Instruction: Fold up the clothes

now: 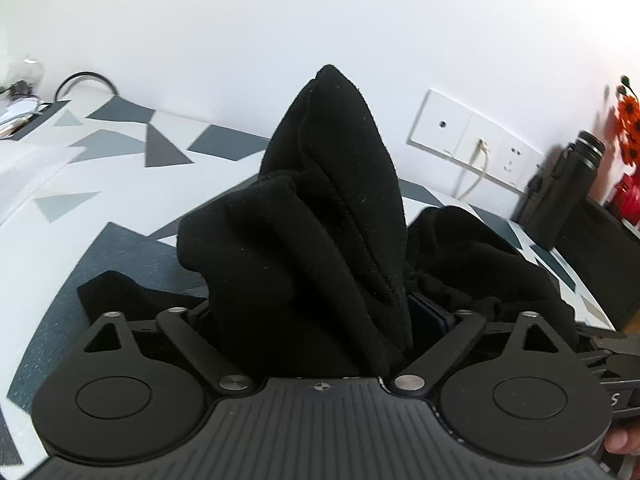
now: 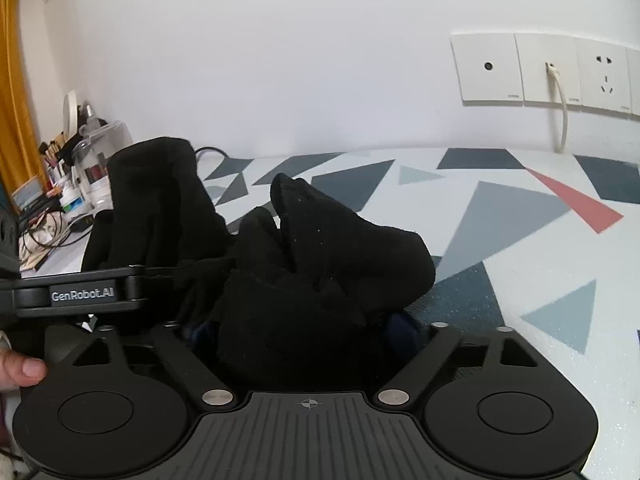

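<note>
In the left wrist view, the left gripper (image 1: 404, 312) is clamping a bunched edge of the black garment (image 1: 320, 216), with cloth filling the gap between the linkage arms and hiding the fingertips; the jaws are standing narrow on the fabric. The garment is rising straight ahead of the gripper in a peak, its long axis running upward and away from the camera, while the remainder is trailing down onto the patterned table cover (image 1: 120, 256) on both sides. Behind it, a wall socket panel (image 1: 472, 136) is carrying a plugged white cable, and a dark flask (image 1: 564, 184) is standing upright near the table's far right edge, apart from the cloth. In the right wrist view, the right gripper (image 2: 304, 332) is likewise closed narrow on a thick fold of the same black garment (image 2: 320, 264), which is lying directly ahead and spreading leftward toward the left gripper body (image 2: 80, 294) just beside it. Both grippers are therefore holding adjacent points, close together. A clear container (image 2: 100, 164) at far left is holding small bottles and brushes; exact contents cannot be told. The next move probably calls for drawing the two held points apart to spread the edge.
</note>
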